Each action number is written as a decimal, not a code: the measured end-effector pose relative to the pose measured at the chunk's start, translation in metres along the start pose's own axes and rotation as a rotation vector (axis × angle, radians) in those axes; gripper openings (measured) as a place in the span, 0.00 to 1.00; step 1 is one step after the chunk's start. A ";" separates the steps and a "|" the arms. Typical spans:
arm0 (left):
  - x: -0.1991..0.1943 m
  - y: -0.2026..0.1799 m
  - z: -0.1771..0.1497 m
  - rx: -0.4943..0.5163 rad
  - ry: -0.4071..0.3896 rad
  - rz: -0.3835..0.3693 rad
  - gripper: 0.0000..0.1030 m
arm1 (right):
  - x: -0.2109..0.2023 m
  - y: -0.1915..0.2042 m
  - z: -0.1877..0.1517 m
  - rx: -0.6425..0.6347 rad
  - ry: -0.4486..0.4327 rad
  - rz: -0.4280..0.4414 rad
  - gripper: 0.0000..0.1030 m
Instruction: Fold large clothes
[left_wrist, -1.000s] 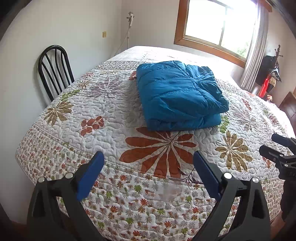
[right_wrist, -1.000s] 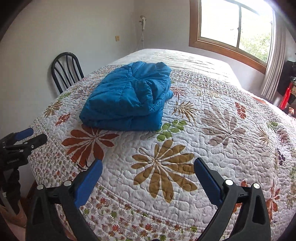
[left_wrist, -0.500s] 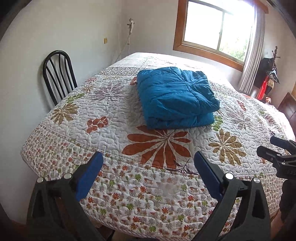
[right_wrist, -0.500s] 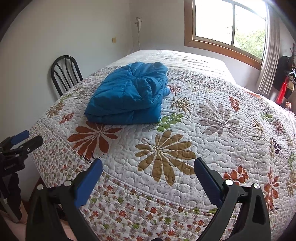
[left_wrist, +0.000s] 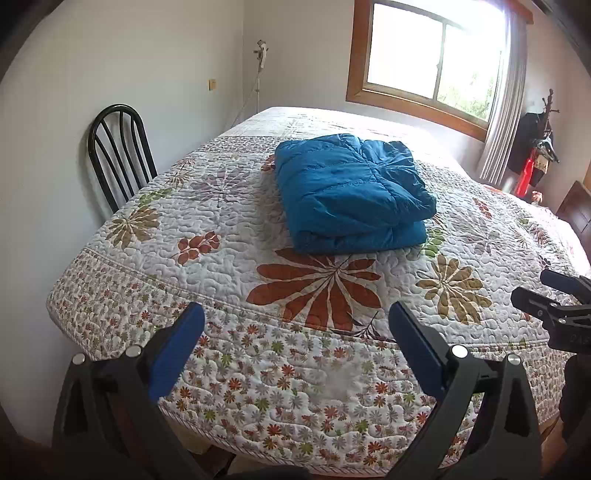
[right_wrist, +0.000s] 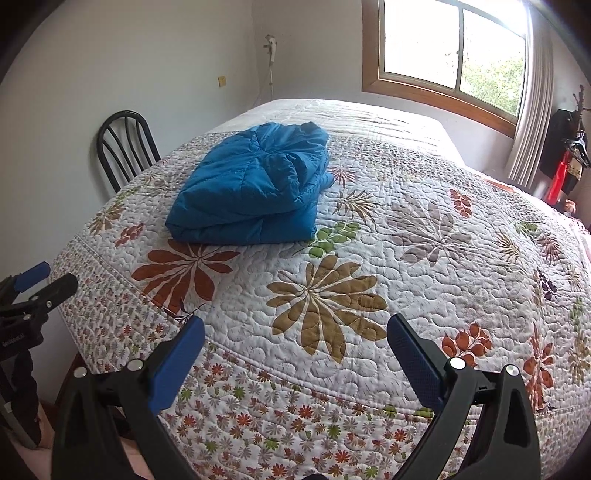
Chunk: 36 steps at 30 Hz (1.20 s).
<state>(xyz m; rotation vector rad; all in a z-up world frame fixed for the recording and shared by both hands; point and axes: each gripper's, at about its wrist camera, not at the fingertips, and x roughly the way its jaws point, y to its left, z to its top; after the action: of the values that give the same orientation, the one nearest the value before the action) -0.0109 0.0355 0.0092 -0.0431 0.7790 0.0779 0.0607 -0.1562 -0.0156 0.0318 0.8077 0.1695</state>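
A: Backed off from the blue jacket (left_wrist: 351, 192), looks like? Sits smaller than 1 second ago.

B: Yes. Folded into a thick bundle on the quilted bed (left_wrist: 229, 266), well beyond its near edge. Left gripper (left_wrist: 295, 343) spread wide, empty; right gripper (right_wrist: 295, 350) likewise, holding nothing.

A: So done?

B: Probably. Both short of the bed edge, far from the jacket.

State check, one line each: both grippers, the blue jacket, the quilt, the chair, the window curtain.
Left gripper: open, empty, held off the bed's near edge.
Right gripper: open, empty, also clear of the jacket.
Blue puffy quilted jacket: folded into a compact bundle, lying flat.
Floral quilted bedspread: spread smooth over the bed.
Black metal chair: upright, against the wall beside the bed.
Grey curtain: drawn aside, window uncovered.
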 end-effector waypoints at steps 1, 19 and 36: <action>0.000 0.000 0.001 0.001 0.000 0.000 0.96 | 0.000 0.000 0.000 0.000 0.001 0.001 0.96; 0.006 0.002 -0.001 0.001 0.023 -0.004 0.96 | 0.004 0.002 0.001 -0.008 0.007 0.008 0.96; 0.009 0.003 -0.001 0.004 0.030 -0.009 0.96 | 0.006 0.003 0.000 -0.015 0.011 0.015 0.96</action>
<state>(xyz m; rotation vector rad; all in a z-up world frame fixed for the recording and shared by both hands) -0.0052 0.0390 0.0020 -0.0445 0.8087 0.0672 0.0645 -0.1523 -0.0199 0.0230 0.8173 0.1898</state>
